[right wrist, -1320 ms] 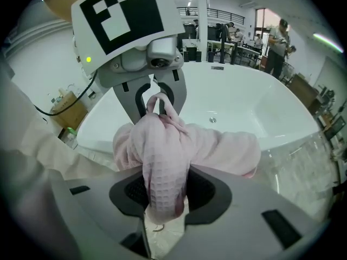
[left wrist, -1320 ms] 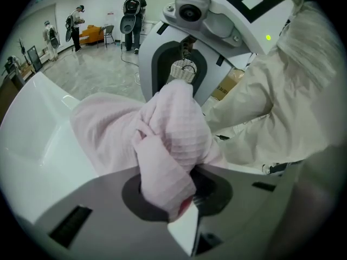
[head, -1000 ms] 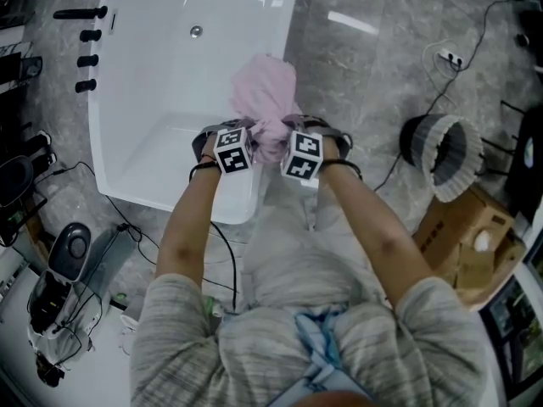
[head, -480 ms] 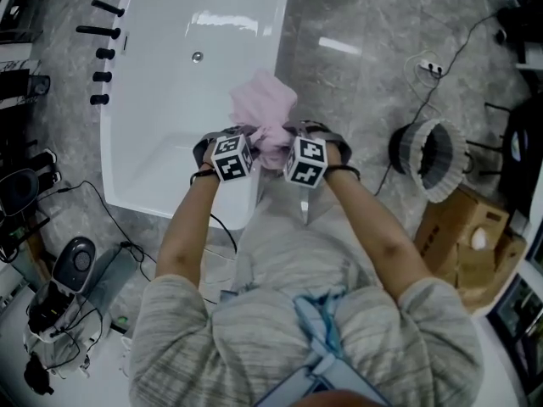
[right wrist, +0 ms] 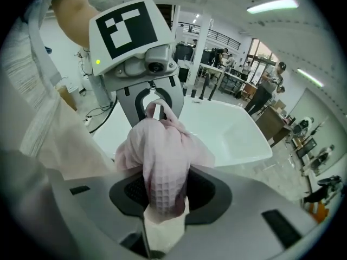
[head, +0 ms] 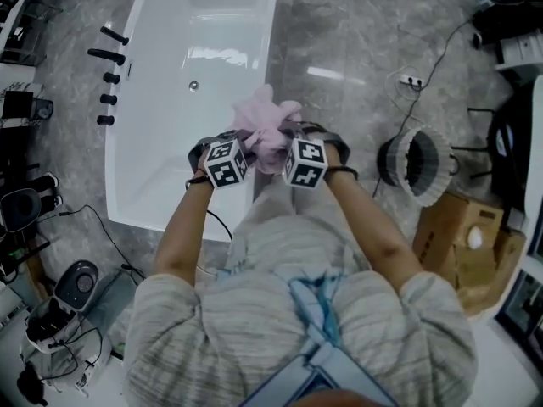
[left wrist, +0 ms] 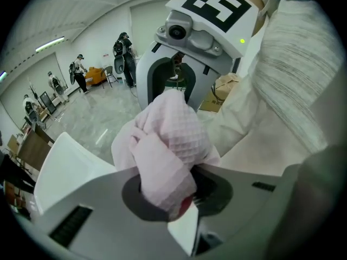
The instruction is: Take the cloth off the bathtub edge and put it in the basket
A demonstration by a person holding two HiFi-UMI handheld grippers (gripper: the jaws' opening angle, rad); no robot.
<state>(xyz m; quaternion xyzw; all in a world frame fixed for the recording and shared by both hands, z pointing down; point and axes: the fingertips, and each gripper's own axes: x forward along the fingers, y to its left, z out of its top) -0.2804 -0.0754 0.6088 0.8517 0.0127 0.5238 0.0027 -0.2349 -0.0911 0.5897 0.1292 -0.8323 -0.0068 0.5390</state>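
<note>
Everything turns on where the basket [head: 439,176] sits: it stands on the floor to the person's right, and the pink cloth [head: 265,130] hangs well apart from it, off to the basket's left as the head view shows it, with bare floor between the two. The cloth is bunched into one loose lump with no clear long axis, and it is clear of the bathtub [head: 195,49], which lies on the far side of the cloth from the basket. Both tools have it. The left tool [left wrist: 172,196] is pinched nearly closed on a thick fold, and the right tool [right wrist: 161,196] is clamped a little wider on another wad of the same cloth, so the two face each other with the lump between them. The right tool is on the basket's side and is the nearer one; the left tool lies beyond the cloth from the basket. Judging from this, the carry has to swing across toward the person's right, right tool leading, until the lump hangs over the basket's open mouth.
</note>
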